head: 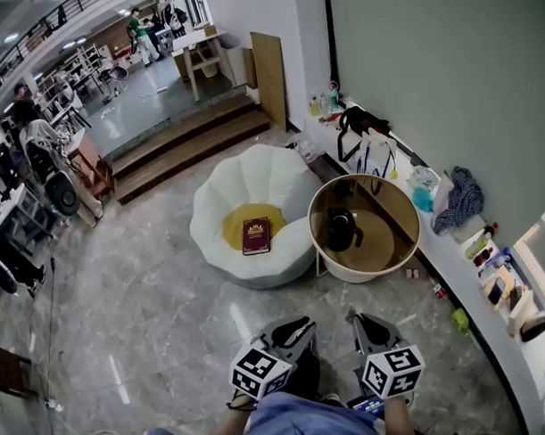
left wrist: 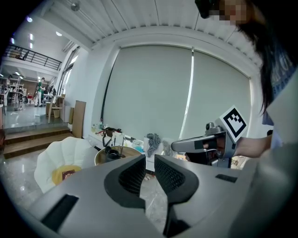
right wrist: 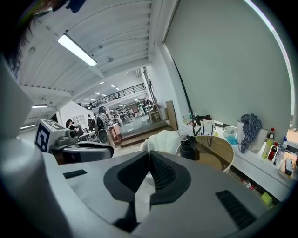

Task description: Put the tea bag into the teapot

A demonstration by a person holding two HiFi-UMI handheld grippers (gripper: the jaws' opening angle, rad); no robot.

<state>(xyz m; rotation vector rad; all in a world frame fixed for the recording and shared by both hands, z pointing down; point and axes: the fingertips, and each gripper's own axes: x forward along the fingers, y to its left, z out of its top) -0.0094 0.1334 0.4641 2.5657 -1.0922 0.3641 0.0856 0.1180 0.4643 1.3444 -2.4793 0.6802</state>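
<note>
Right gripper view: the right gripper [right wrist: 148,157] has its jaws closed on a white tea bag [right wrist: 141,197]. Left gripper view: the left gripper [left wrist: 149,160] is slightly parted, with nothing between its jaws. Head view: the black teapot [head: 341,229] stands on the round tabletop [head: 388,221], well ahead of both grippers.

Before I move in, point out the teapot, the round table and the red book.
teapot [head: 341,229], head view, middle of its black body.
round table [head: 388,244], head view, bare wooden top.
red book [head: 256,236], head view, middle of its cover.
</note>
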